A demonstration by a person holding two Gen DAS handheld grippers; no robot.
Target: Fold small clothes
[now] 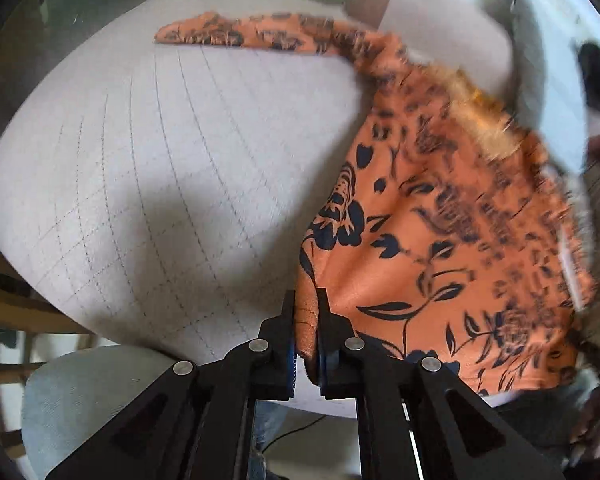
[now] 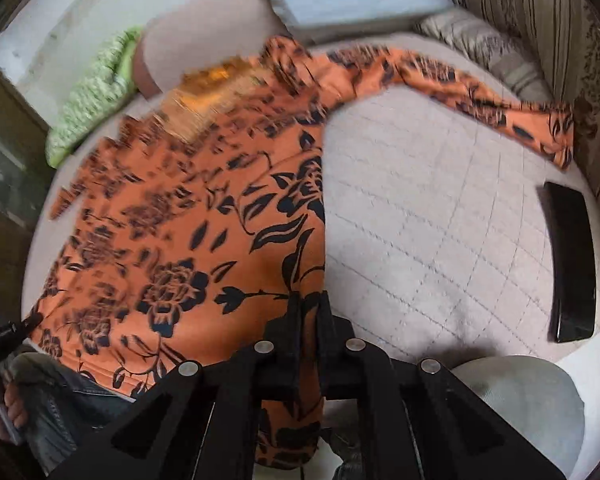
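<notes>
Left black two-finger gripper is pinching shut on a bunched edge of the orange garment with dark navy floral print; fabric is wedged between the pads, no gap showing. Right black two-finger gripper is clamping the same orange garment along its other near edge, with cloth hanging down below the fingers.

Garment is spreading from both grips out over the pale grey quilted cushion surface. One long sleeve is trailing away across the cushion toward the striped beige upholstery; the other is lying flat near the far edge.

Handling, as a judgement: thin, soft, light knit, draping with no stiffness, likely a bit slick, so it will be sagging between the grips and the loose sleeves dragging. Pinching at hem corners or side seams looks best; seams give thicker purchase.

Nearby: a green-and-white patterned cloth sitting beside the garment, a glossy black flat rectangular object lying well apart on the cushion.

Hard to read: far half of the garment is motion-blurred, and a fuzzy yellowish patch there can't be identified. Neckline isn't visible. The hem between the grips is cut off at the frame bottom.
</notes>
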